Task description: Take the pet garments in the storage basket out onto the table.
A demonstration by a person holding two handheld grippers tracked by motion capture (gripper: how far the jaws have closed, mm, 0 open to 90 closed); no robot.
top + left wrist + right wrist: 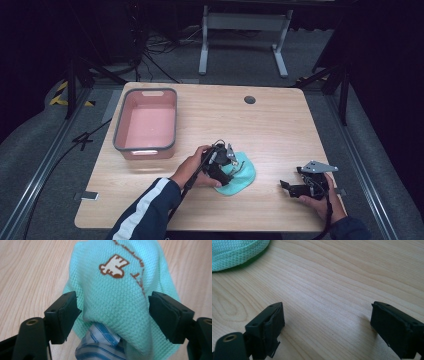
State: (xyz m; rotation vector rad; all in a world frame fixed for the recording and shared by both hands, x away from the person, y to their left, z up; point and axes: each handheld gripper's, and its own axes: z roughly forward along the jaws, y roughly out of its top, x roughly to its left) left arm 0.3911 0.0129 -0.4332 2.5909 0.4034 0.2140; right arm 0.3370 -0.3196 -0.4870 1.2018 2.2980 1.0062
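Teal knit cloth point(239, 175) lies bunched near the front middle of the wooden table point(280, 125), right of a pink bin point(147, 122); the left gripper point(113, 315) straddles it, jaws wide, while the right gripper point(328, 327) rests apart, gaping over bare wood.

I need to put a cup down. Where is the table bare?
Bare wood lies between the pink plastic bin and the table's right edge, around the dark round grommet. Crowded: the front, where the left gripper straddles the mint knitted cloth.
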